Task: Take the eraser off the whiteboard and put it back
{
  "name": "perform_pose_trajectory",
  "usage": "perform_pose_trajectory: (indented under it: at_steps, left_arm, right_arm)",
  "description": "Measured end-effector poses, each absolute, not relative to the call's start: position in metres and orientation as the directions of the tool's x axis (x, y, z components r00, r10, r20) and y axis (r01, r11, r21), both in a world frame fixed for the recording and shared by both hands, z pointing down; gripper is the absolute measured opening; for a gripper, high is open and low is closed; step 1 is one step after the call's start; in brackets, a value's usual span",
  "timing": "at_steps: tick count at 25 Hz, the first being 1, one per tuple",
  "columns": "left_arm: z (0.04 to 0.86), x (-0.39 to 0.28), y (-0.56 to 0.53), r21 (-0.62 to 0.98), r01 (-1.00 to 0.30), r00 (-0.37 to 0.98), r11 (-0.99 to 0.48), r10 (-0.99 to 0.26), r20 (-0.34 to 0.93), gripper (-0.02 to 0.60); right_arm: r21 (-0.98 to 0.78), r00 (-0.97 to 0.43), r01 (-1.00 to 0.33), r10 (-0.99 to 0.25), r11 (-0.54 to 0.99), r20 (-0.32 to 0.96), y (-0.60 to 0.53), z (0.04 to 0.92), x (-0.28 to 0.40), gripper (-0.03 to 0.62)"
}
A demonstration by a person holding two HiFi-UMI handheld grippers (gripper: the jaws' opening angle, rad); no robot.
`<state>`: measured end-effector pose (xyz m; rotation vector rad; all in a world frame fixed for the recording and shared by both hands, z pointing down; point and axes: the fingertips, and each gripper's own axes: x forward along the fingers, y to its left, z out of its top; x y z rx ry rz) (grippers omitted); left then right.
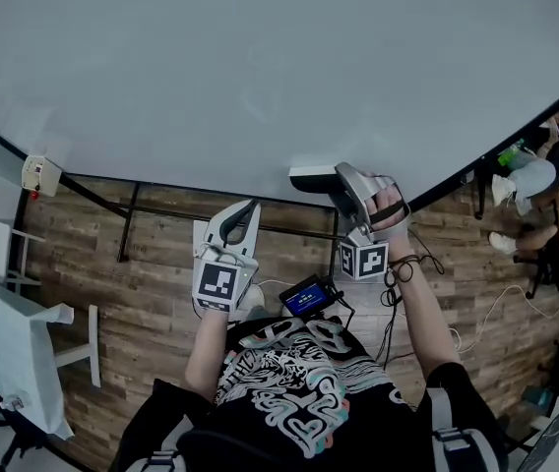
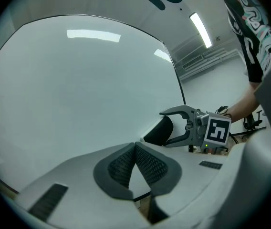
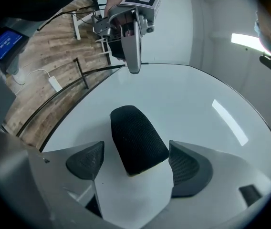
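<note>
We hold the right gripper point(image 3: 136, 149) spread astride the black eraser point(image 3: 135, 128), pads clear, its length running up-frame along the whiteboard point(image 3: 202, 109); the left gripper point(image 2: 134, 145), pressed together, waits farther off.

The whiteboard point(image 1: 260, 67) is smooth and glossy, mirroring ceiling lights as bright streaks. The eraser point(image 3: 138, 128) has a black, matt cover that looks like finely woven cloth with a rough grain. A sliver of pale yellowish backing shows at its near edge. The right gripper point(image 3: 136, 149) and left gripper point(image 2: 135, 149) have pale grey, matt, smooth, plastic-looking shells. Their dark pads point(image 3: 187, 165) have a fine ribbed, rubbery-looking texture. The floor point(image 1: 152, 293) is matt wood-grain planking. The person's shirt point(image 1: 299, 382) is printed cloth.
</note>
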<state>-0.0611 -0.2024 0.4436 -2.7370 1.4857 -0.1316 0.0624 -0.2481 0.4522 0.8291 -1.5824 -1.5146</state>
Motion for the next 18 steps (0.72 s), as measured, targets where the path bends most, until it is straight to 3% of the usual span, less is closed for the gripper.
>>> perform_pose_trajectory:
  at_steps: [7, 18]
  left_arm:
    - [0.448, -0.065, -0.204, -0.056, -0.838, 0.538, -0.542, -0.84, 0.07, 0.014]
    - [0.451, -0.063, -0.204, -0.059, -0.839, 0.533, -0.541, -0.839, 0.106, 0.014]
  right_arm:
    - [0.995, -0.485, 0.082, -0.87, 0.054, 0.088, -0.251, 0.453, 0.059, 0.417]
    - [0.995, -0.486, 0.073, -0.869, 0.064, 0.092, -0.248, 0.442, 0.058, 0.356]
